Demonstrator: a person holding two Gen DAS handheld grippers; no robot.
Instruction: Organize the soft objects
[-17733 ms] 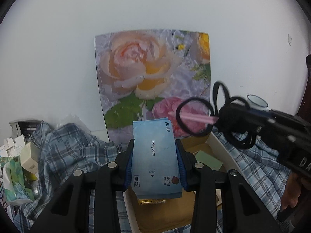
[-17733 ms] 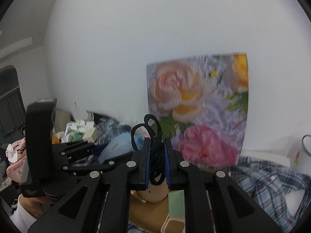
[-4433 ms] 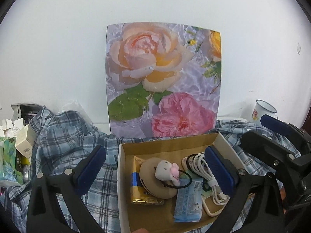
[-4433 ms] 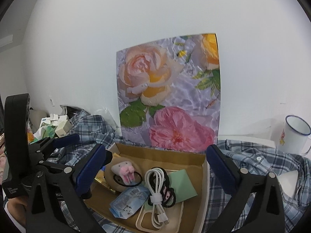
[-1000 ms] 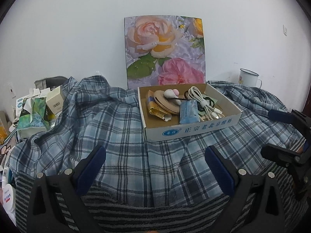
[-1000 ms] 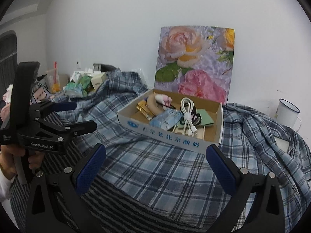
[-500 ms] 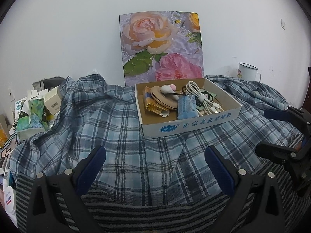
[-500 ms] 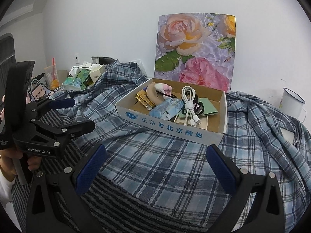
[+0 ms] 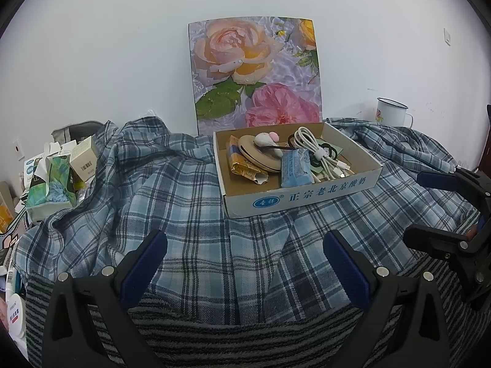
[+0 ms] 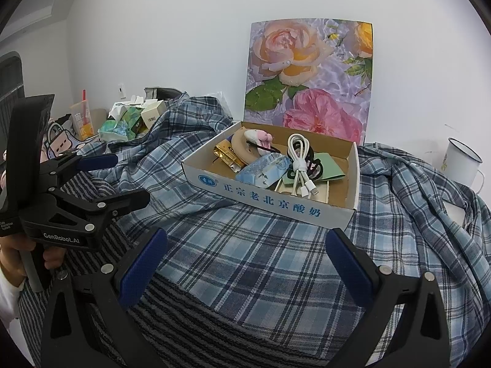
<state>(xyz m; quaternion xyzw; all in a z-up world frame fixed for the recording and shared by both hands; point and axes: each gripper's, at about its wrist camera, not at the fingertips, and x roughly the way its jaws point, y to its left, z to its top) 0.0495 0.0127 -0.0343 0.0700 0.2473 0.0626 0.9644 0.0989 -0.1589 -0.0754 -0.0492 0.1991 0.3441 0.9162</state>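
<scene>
White wall stands behind everything, with a rose-print board (image 9: 254, 73) leaning upright against it beyond the tongs. Blue plaid cloth (image 9: 184, 202) is spread in folds over the surface, and a grey striped cloth (image 10: 184, 316) lies nearest both cameras, under the tongs. Ahead of both tongs, on the plaid, sits a shallow cardboard box (image 9: 307, 197) with blue printing on its front wall. It holds a blue tissue pack (image 9: 295, 171), a coiled white cable (image 9: 316, 150), a tan round item with a small plush toy (image 9: 266, 139) on it, a gold foil packet (image 9: 242, 165), black hair ties and a green card (image 10: 330, 165). The left gripper (image 9: 245, 260) is spread wide and holds nothing, its blue pads well short of the box. The right gripper (image 10: 245, 260) is likewise spread wide and empty, to the right of the left one. Far right of the tongs, by the wall, stands a white enamel mug (image 9: 391, 115); far left lies a clutter of tissue boxes (image 9: 50, 184).
</scene>
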